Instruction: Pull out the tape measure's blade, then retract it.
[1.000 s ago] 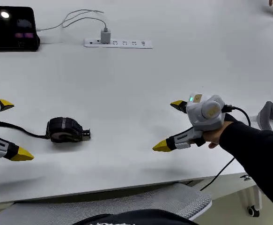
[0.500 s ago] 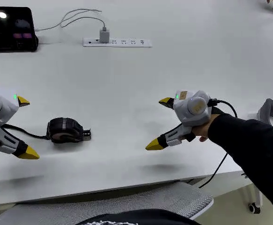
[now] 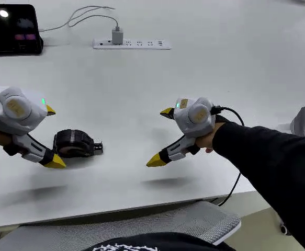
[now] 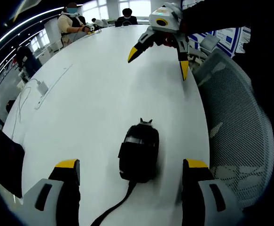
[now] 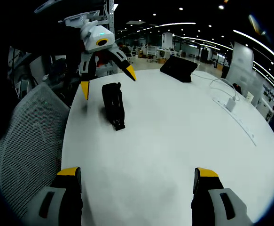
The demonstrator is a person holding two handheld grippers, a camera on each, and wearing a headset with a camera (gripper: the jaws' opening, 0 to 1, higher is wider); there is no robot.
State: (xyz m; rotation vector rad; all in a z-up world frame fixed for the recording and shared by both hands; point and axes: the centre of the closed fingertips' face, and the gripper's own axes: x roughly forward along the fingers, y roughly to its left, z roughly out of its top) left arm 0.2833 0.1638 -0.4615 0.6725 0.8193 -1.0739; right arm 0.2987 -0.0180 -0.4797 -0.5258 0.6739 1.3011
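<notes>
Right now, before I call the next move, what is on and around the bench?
Table: one, white, under everything.
Tape measure: one, black, front left of the table, blade not pulled out.
Power strip: one, white, far middle.
Charger: one, white, plugged into the power strip, cable trailing off behind.
Screen: one, black, far left.
Chair: one, grey mesh, below the front edge.
Sleeve: one, black, at the right.
Left hand-held gripper: one, white with yellow tips, open, jaws either side of the tape measure, not touching it.
Right hand-held gripper: one, white with yellow tips, open, over bare table right of the tape measure.
</notes>
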